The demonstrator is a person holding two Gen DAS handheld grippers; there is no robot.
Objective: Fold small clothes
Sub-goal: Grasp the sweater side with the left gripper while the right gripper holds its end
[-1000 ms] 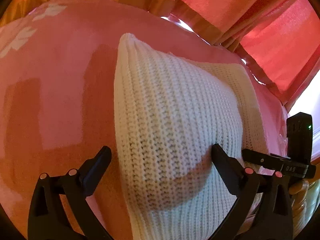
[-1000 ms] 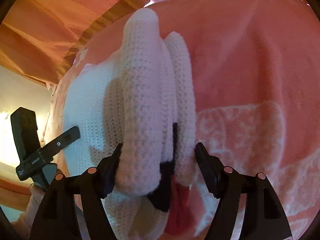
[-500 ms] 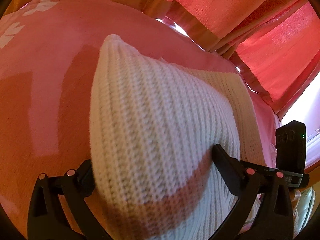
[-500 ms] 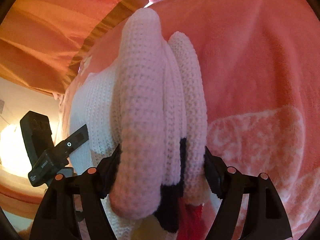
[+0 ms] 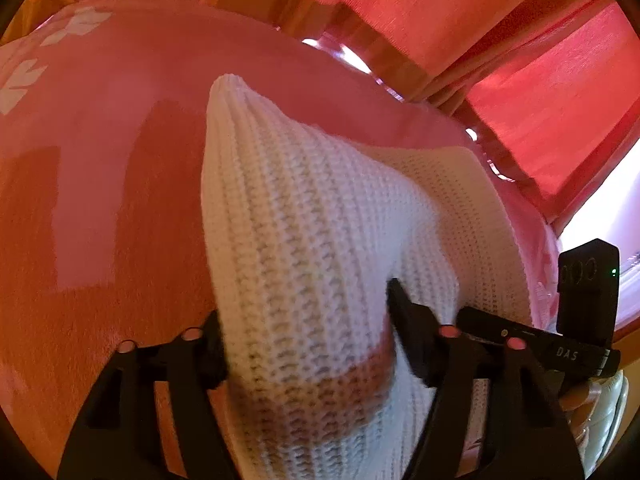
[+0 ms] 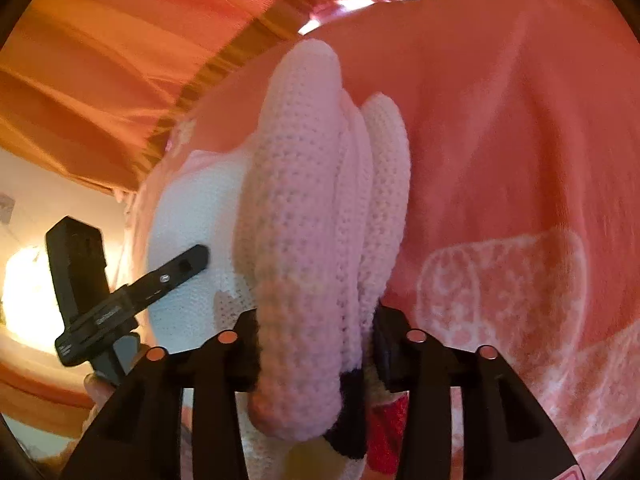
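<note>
- White knit garment: lifted in a bunched fold above the pink blanket; its far part lies on the blanket.
- Left gripper: jaws clamped on the knit fold, fabric filling the gap.
- Right gripper: jaws pinched on several stacked knit layers.
- Change: both jaws have narrowed onto the fabric since a second ago.
- Curtain: behind the blanket.

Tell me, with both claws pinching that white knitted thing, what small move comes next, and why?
Probably carry the lifted edge forward and lay it over the flat part. The left gripper and right gripper each clamp the white knit garment, raised off the pink blanket.
</note>
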